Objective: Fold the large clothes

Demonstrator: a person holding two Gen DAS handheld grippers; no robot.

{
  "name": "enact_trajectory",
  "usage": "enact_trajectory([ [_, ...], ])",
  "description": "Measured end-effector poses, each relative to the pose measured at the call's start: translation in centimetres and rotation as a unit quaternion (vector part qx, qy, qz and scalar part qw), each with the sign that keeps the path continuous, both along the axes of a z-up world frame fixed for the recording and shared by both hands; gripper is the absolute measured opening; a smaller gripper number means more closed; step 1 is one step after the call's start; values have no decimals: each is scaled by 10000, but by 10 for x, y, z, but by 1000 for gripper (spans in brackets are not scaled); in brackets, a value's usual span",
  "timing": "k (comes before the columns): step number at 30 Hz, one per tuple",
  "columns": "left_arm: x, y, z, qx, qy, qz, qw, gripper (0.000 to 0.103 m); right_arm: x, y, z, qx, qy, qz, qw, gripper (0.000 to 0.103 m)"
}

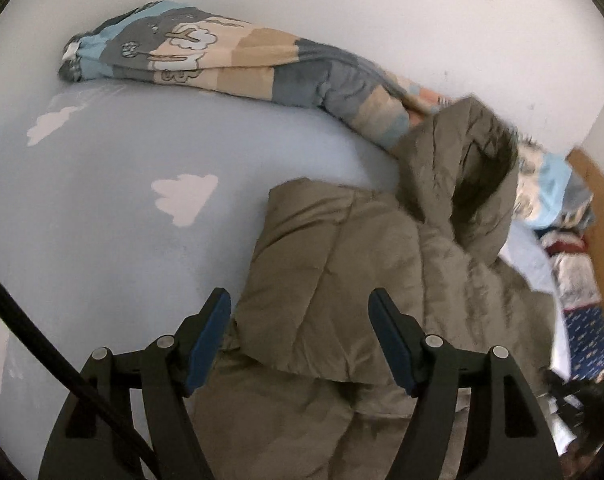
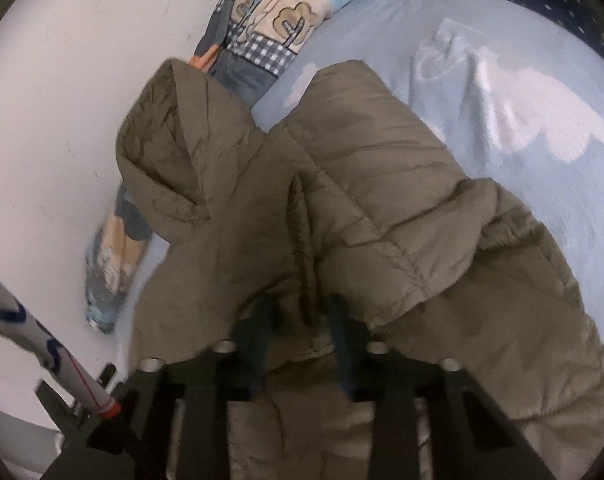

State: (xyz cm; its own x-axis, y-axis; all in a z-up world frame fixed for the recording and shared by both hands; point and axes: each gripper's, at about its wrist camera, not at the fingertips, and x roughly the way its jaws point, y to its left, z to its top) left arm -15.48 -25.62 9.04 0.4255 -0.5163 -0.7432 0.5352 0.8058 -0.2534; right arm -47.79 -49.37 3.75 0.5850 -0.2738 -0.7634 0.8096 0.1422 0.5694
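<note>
my left gripper (image 1: 300,320) hovers wide open above the near edge of a puffy olive-brown hooded jacket (image 1: 342,264) lying on the pale blue cloud-print bedsheet (image 1: 114,216). my right gripper (image 2: 300,326) pinches a jacket fold, blurred.

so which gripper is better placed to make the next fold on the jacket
Right, probably. The right gripper appears clamped on a fold of the olive jacket, though blur hides the exact contact. The left gripper is open, holding nothing.
</note>
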Motion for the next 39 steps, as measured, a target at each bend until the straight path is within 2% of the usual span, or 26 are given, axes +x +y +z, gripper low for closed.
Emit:
enact_trajectory([
  [4, -5, -15, -12, 256, -36, -191, 9995, 71, 7, 3, 16, -448, 556, 42, 9974, 18],
  [6, -7, -20, -18, 396, -37, -238, 9989, 74, 9, 4, 22, -679, 954, -3, 9931, 18],
  [9, -9, -25, -31, 700, -6, -233, 9973, 77, 8, -1, 16, -604, 1205, -4, 9909, 18],
  [12, -7, -22, -32, 679, 88, -200, 9975, 77, 7, -5, 5, -383, 1201, 16, 9920, 20],
  [14, -8, -20, -28, 684, 32, -181, 9975, 77, 6, -6, 7, -356, 1213, -15, 9920, 27],
  [16, -13, -19, -20, 676, -88, -150, 9976, 77, 2, -6, 12, -357, 1311, -77, 9907, 48],
  [18, -23, -19, -6, 590, -392, -153, 9974, 77, -2, -2, 20, -433, 1346, -202, 9897, 50],
  [20, -37, -23, 11, 459, -726, -253, 9960, 77, -6, 3, 35, -761, 1533, -406, 9844, 50],
  [23, -58, -34, 20, 335, -944, -578, 9933, 77, -2, 12, 55, -1355, 1735, -494, 9742, 51],
  [27, -77, -58, 3, 676, -955, -989, 9882, 77, 20, 23, 59, -1720, 1736, 19, 9697, 50],
  [31, -82, -70, -20, 1169, -850, -1125, 9831, 77, 38, 25, 36, -1558, 2031, 428, 9657, 50],
  [33, -80, -70, -26, 1194, -807, -1119, 9832, 80, 38, 16, 17, -1149, 2193, 515, 9675, 51],
  [35, -80, -71, -28, 1227, -808, -1096, 9831, 82, 33, 12, 4, -862, 2091, 475, 9729, 53],
  [37, -80, -70, -28, 1257, -841, -1095, 9824, 82, 28, 8, 1, -754, 2006, 420, 9759, 54],
  [39, -81, -71, -27, 1279, -905, -1085, 9817, 82, 30, 9, 2, -801, 2090, 463, 9735, 55],
])
